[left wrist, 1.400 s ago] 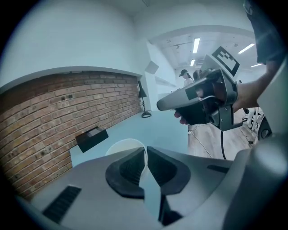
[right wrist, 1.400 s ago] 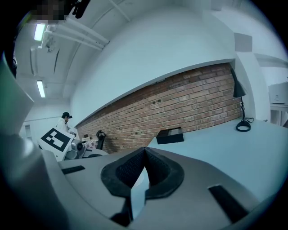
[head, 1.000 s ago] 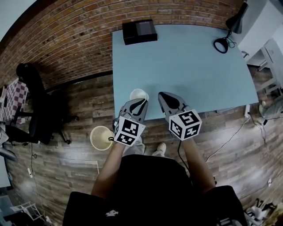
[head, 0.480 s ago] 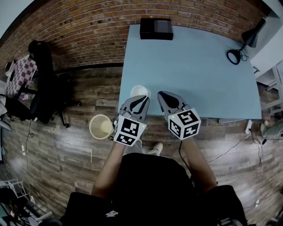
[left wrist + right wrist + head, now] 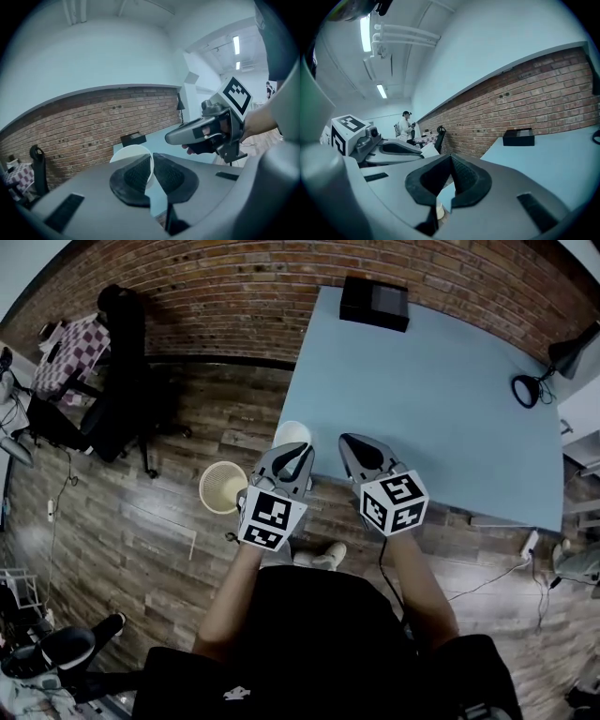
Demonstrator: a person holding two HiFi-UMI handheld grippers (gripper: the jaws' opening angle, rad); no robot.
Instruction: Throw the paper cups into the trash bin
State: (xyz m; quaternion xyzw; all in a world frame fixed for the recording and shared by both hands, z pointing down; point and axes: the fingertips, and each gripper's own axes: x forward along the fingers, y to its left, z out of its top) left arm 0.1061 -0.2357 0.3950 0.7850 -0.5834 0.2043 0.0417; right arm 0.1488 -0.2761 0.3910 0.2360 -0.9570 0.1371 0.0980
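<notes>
From my remote seat: the left gripper (image 5: pixel 294 452) is nearly closed, its two dark pads pinching the thin wall of a white paper cup (image 5: pixel 292 434), one pad inside the rim and one outside. The cup is carried mouth up at the near left corner of the light blue tabletop (image 5: pixel 422 399), just left of centre in the head view. The right gripper (image 5: pixel 354 448) sits close beside it to the right, jaws brought together at their tips with nothing between them. It hangs over the tabletop's near edge. The round trash bin (image 5: pixel 223 487) stands open on the wood floor (image 5: pixel 141 540), down and to the left of the cup in the frame, just beside the left gripper's marker cube (image 5: pixel 270 517) and apart from the tabletop's corner. The tabletop's left edge runs from that corner toward the upper middle of the frame, where a black box (image 5: pixel 375 304) rests near the far edge against the brick wall (image 5: pixel 234 287). A black desk lamp (image 5: pixel 548 371) stands at the far right. Left of the bin the floor stretches toward a black office chair (image 5: pixel 122 381) in the upper left. Both of my operator's forearms rise from the bottom centre of the frame, roughly parallel. The grippers point away toward the top of the picture, tipped slightly down, with the cubes facing the head camera. In the right gripper view a person (image 5: pixel 404 126) stands far off along the wall.
</notes>
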